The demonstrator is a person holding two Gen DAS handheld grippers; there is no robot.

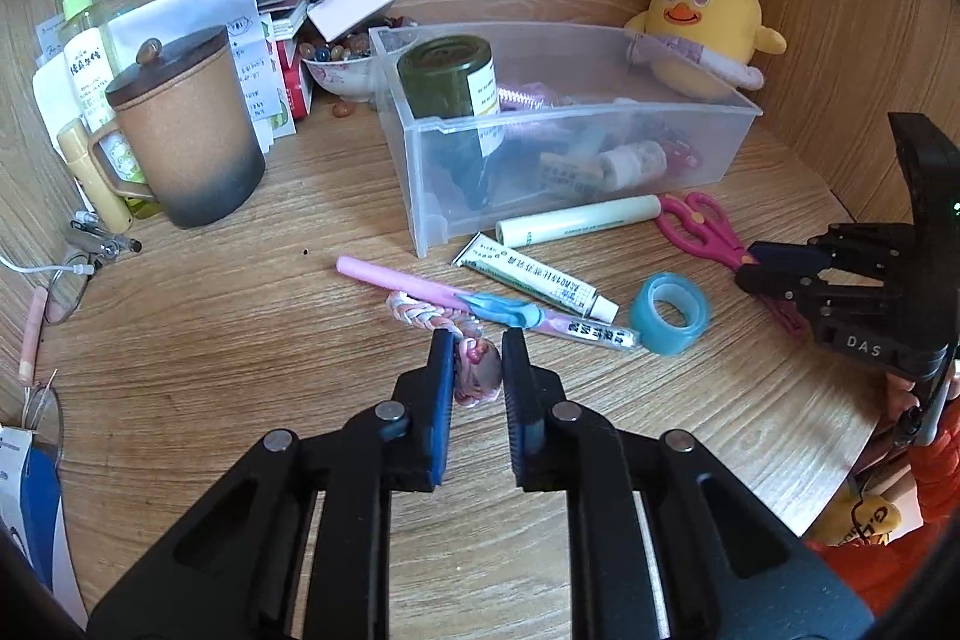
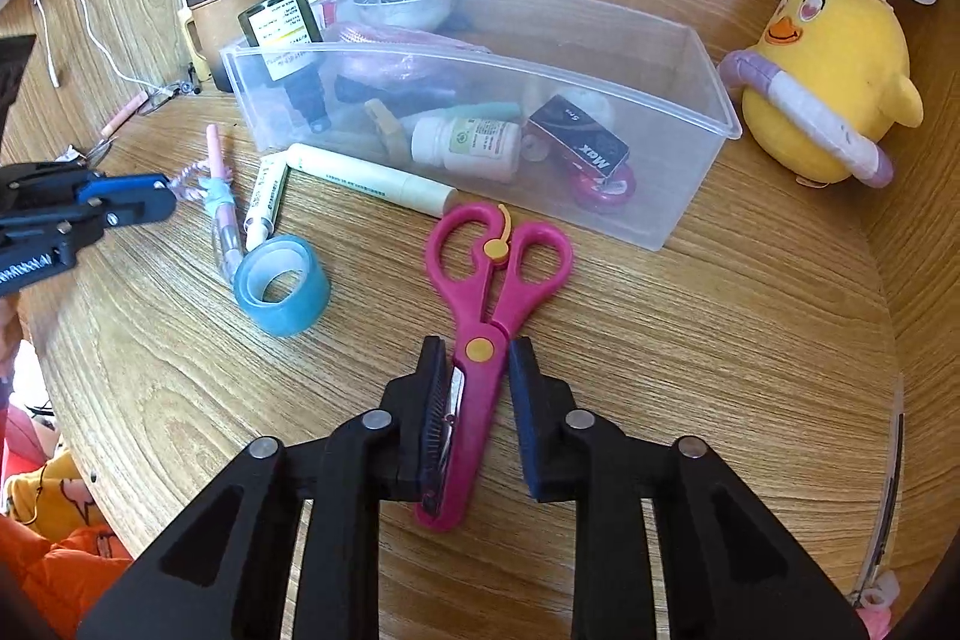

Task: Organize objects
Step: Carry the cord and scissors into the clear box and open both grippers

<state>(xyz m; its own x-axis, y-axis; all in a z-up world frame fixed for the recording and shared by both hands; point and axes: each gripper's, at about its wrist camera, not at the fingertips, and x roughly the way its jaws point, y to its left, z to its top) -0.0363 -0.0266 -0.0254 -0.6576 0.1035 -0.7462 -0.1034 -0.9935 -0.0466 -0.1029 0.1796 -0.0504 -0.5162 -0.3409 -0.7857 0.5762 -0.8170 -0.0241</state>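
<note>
My left gripper [image 1: 477, 343] is open, its jaws either side of a pink braided charm [image 1: 474, 367] lying on the wooden desk; the jaws do not press it. My right gripper [image 2: 477, 349] is open around the blades of pink scissors [image 2: 480, 280] lying flat, handles pointing toward a clear plastic bin [image 2: 690, 124]. The bin [image 1: 420, 160] holds a dark green bottle [image 1: 450, 76], a white pill bottle [image 2: 474, 148] and a black box [image 2: 579, 136]. Outside it lie a cream tube [image 1: 576, 220], an ointment tube [image 1: 534, 277], a pink pen [image 1: 420, 286] and blue tape [image 1: 669, 313].
A brown lidded mug [image 1: 186, 124], a spray bottle [image 1: 81, 34], papers and a bead bowl [image 1: 339, 70] crowd the back left. A yellow plush chick [image 1: 702, 22] stands behind the bin. Wooden walls enclose the desk at back and right. Glasses [image 1: 66, 286] lie at far left.
</note>
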